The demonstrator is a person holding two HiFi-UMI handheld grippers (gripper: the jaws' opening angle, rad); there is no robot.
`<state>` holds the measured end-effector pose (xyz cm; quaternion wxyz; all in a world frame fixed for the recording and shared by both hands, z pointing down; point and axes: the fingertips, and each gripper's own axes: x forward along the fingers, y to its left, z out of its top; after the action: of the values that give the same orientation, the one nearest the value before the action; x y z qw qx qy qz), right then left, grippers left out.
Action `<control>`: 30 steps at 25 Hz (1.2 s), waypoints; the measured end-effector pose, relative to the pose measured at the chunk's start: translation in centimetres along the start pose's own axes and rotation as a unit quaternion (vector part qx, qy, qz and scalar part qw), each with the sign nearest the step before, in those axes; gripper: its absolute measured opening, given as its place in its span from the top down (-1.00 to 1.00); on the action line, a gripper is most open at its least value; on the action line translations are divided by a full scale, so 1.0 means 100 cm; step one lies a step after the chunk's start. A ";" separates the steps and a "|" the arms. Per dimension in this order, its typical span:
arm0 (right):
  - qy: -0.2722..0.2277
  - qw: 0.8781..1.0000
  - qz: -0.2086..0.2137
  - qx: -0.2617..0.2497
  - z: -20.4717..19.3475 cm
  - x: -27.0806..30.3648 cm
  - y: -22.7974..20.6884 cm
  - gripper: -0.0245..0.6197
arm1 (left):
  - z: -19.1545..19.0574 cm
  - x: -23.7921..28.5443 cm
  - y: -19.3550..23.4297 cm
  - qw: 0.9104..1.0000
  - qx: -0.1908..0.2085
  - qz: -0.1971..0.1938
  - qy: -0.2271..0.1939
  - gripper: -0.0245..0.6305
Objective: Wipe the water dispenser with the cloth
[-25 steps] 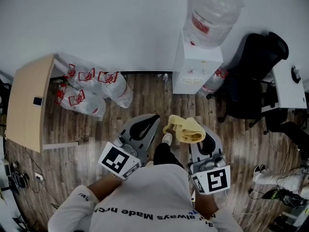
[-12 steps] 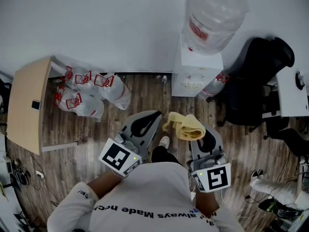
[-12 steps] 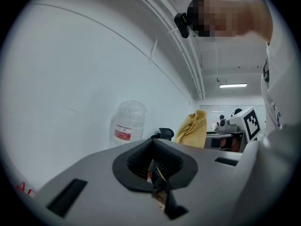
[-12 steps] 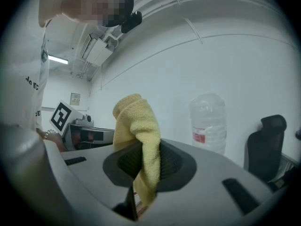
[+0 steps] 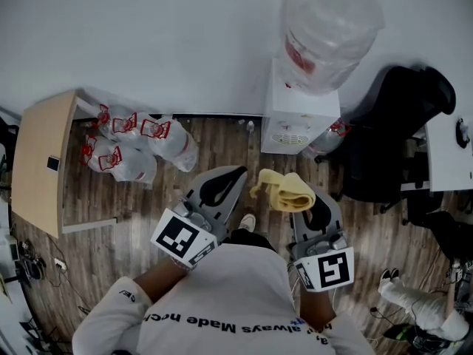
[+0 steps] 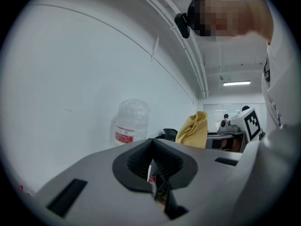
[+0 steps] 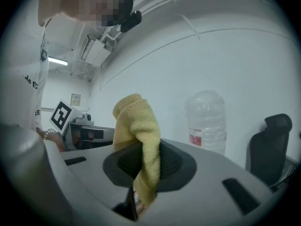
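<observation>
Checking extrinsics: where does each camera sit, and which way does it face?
Head view: on the person's head, looking steeply down at the floor and the water dispenser. It shows their shirt, forearms, the left gripper and the right gripper.
Left gripper view: rides the left gripper and looks along its shut jaws toward the wall, with a sleeve at right.
Right gripper view: rides the right gripper and looks along jaws shut on the yellow cloth, with the shirt at left.
Shared: both gripper views see the bottle and the cloth.

Office; water dispenser [image 5: 301, 109], desk [image 5: 38, 165], office chair [image 5: 392, 135].
</observation>
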<state>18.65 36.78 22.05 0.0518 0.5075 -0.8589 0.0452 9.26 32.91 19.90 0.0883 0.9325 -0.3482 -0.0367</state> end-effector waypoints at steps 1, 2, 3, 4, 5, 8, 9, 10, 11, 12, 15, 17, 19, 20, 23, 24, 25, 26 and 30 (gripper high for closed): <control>0.000 1.000 0.001 0.000 0.000 0.001 -0.003 0.73 | 0.000 0.003 0.001 1.000 -0.001 0.001 0.000 0.87; 0.001 1.000 0.002 -0.001 -0.001 0.002 -0.006 0.73 | -0.001 0.006 0.002 1.000 -0.002 0.003 -0.001 0.87; 0.003 1.000 0.002 0.000 -0.002 0.002 -0.008 0.73 | -0.002 0.008 0.002 1.000 -0.003 0.004 -0.001 0.87; 0.005 1.000 0.003 0.000 -0.003 0.002 -0.011 0.73 | -0.003 0.010 0.001 1.000 -0.003 0.006 0.000 0.87; 0.005 1.000 0.004 0.002 -0.004 0.002 -0.013 0.73 | -0.003 0.012 0.001 1.000 -0.004 0.007 0.000 0.87; 0.006 1.000 0.007 0.004 -0.006 0.005 -0.019 0.73 | -0.006 0.017 0.002 1.000 -0.006 0.010 0.003 0.87; 0.007 1.000 0.007 0.004 -0.006 0.007 -0.020 0.73 | -0.007 0.019 0.004 1.000 -0.006 0.011 0.003 0.87; 0.008 1.000 0.008 0.005 -0.007 0.009 -0.021 0.73 | -0.007 0.020 0.005 1.000 -0.007 0.011 0.004 0.87; 0.009 1.000 0.008 0.005 -0.008 0.011 -0.022 0.73 | -0.008 0.021 0.007 1.000 -0.008 0.011 0.005 0.87; 0.009 1.000 0.007 0.006 -0.009 0.013 -0.023 0.73 | -0.009 0.022 0.008 1.000 -0.008 0.011 0.005 0.87; 0.009 1.000 0.004 0.007 -0.010 0.020 -0.027 0.73 | -0.011 0.028 0.015 1.000 -0.009 0.010 0.006 0.87; 0.010 1.000 0.004 0.006 -0.010 0.026 -0.031 0.73 | -0.010 0.033 0.020 1.000 -0.009 0.009 0.005 0.87; 0.011 1.000 0.004 0.006 -0.009 0.034 -0.034 0.73 | -0.009 0.038 0.026 1.000 -0.010 0.009 0.004 0.87; 0.012 1.000 0.004 0.006 -0.009 0.038 -0.035 0.73 | -0.008 0.040 0.030 1.000 -0.011 0.009 0.003 0.87; 0.014 1.000 0.004 0.004 -0.007 0.053 -0.040 0.73 | -0.007 0.048 0.043 1.000 -0.014 0.008 0.004 0.87; 0.015 1.000 0.003 0.003 -0.007 0.058 -0.043 0.73 | -0.007 0.051 0.049 1.000 -0.014 0.009 0.004 0.87; 0.016 1.000 0.003 0.003 -0.006 0.064 -0.045 0.73 | -0.007 0.055 0.054 1.000 -0.015 0.009 0.004 0.87; 0.017 1.000 0.002 0.002 -0.006 0.068 -0.048 0.73 | -0.007 0.058 0.058 1.000 -0.016 0.009 0.004 0.87; 0.021 1.000 0.000 0.002 -0.005 0.089 -0.056 0.73 | -0.004 0.072 0.075 1.000 -0.018 0.006 0.004 0.87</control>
<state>19.36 26.45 23.84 0.0691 0.5066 -0.8575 0.0573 9.88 22.66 21.63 0.1069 0.9288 -0.3526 -0.0391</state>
